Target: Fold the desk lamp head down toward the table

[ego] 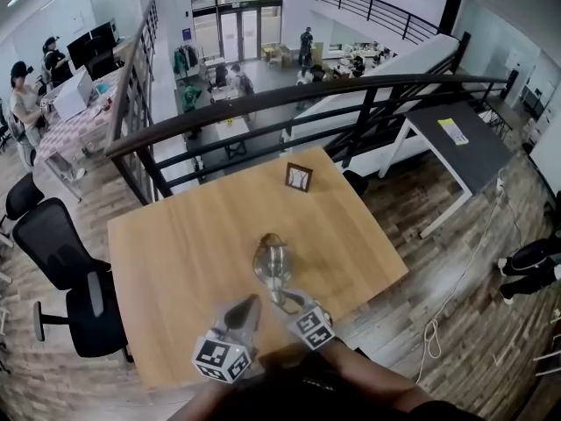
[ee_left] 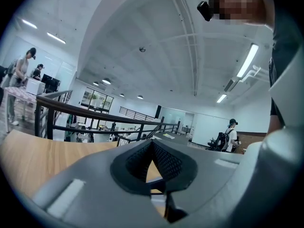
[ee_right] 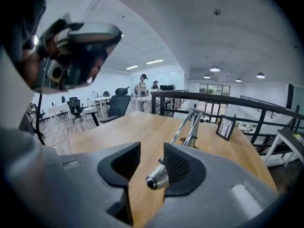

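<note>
Silver lamp (ego: 273,266) stands lower centre on the desk (ego: 175,253). My right tool (ee_right: 152,152) straddles its metal end (ee_right: 156,178), jaws apart; left tool (ee_left: 152,144) idles, jaws together. Next, I judge: clamp, fold it down.

The person is wearing a dark top (ego: 351,397) and a grey, visor-like headset (ee_right: 80,46) with a small round lens at its side. The left gripper (ee_left: 152,144) is showing a matte grey moulded shell with pale rectangular insets, and its jaws are carrying black pads (ee_left: 166,163) ribbed with fine ridges. The right gripper (ee_right: 152,152) is wearing the same grey shell and black ribbed pads. Each gripper is bearing a white cube printed with black square markers, the left cube (ego: 221,358) appearing larger in the head view than the right cube (ego: 313,325).
</note>
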